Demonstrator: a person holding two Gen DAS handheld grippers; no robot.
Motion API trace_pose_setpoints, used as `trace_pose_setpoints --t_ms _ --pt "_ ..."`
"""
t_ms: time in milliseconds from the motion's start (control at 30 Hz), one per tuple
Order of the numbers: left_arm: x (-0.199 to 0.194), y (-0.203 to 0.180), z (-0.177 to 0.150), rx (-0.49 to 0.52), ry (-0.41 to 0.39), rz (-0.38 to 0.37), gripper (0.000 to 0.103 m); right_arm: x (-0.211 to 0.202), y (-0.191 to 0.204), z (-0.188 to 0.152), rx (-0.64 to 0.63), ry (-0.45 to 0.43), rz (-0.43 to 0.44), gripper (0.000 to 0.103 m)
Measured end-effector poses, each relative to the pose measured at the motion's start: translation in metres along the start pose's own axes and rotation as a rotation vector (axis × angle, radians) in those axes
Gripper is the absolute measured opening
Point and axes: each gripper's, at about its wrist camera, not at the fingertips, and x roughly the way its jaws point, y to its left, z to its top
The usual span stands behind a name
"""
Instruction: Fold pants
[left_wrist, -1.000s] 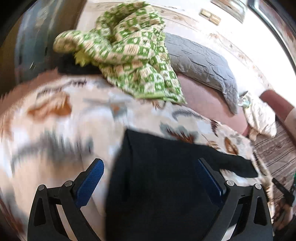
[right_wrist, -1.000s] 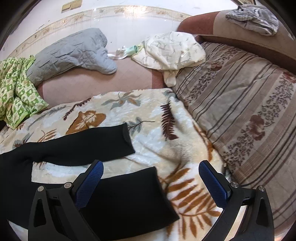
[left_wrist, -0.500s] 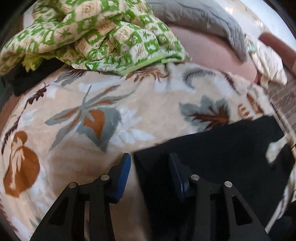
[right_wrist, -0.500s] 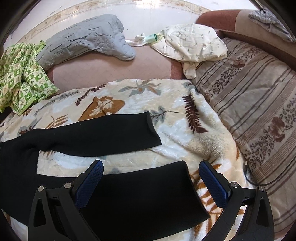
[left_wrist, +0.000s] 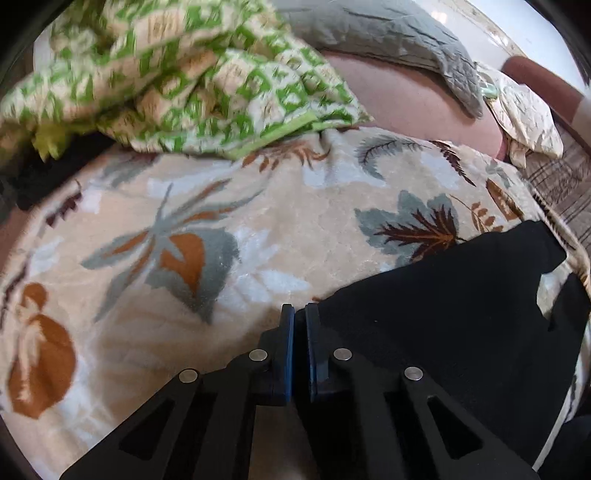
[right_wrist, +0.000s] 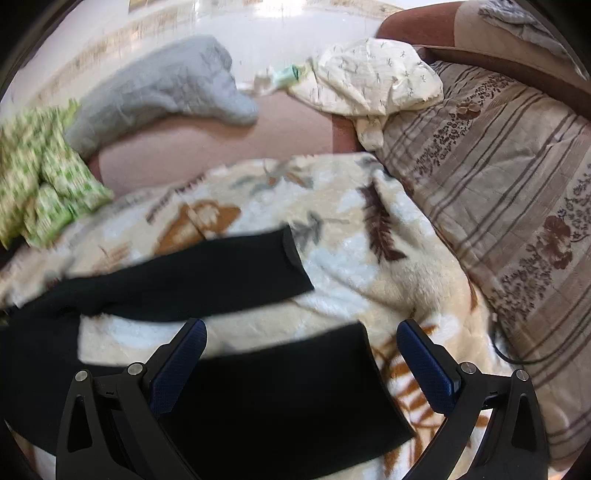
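Note:
Black pants lie spread on a leaf-patterned blanket. My left gripper is shut at the pants' left edge, near the waist corner; whether cloth is pinched between the pads is hidden. In the right wrist view the two legs lie apart, the far leg and the near leg. My right gripper is open, its fingers straddling the end of the near leg just above it.
A green checked cloth and a grey quilted cushion lie behind the blanket. A cream crumpled cloth and a striped floral mattress are to the right.
My left gripper has closed at the pants' left edge. My right gripper stayed open over the near leg's end, and its view has shifted a little.

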Motion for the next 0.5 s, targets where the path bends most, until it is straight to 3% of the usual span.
trace_pose_setpoints --t_ms 133,267,333,400,467,500 --pt "-0.043 -0.018 0.001 0.007 -0.08 0.048 0.004 -0.01 -0.033 0.03 0.106 -0.139 0.136 0.103" --pt "-0.09 -0.034 0.005 -0.067 -0.193 0.07 0.004 0.018 -0.07 0.068 0.308 -0.129 0.373 0.098" --pt "-0.102 -0.043 0.005 -0.09 -0.213 0.098 0.004 0.042 -0.072 0.083 0.351 -0.069 0.504 0.09" --pt "-0.107 -0.051 0.003 -0.11 -0.214 0.119 0.003 0.077 -0.064 0.093 0.353 0.059 0.583 0.069" --pt "-0.11 -0.057 0.005 -0.134 -0.207 0.118 0.003 0.106 -0.06 0.095 0.354 0.141 0.58 0.051" --pt "-0.111 -0.059 0.005 -0.139 -0.204 0.12 0.003 0.118 -0.06 0.094 0.357 0.171 0.569 0.05"
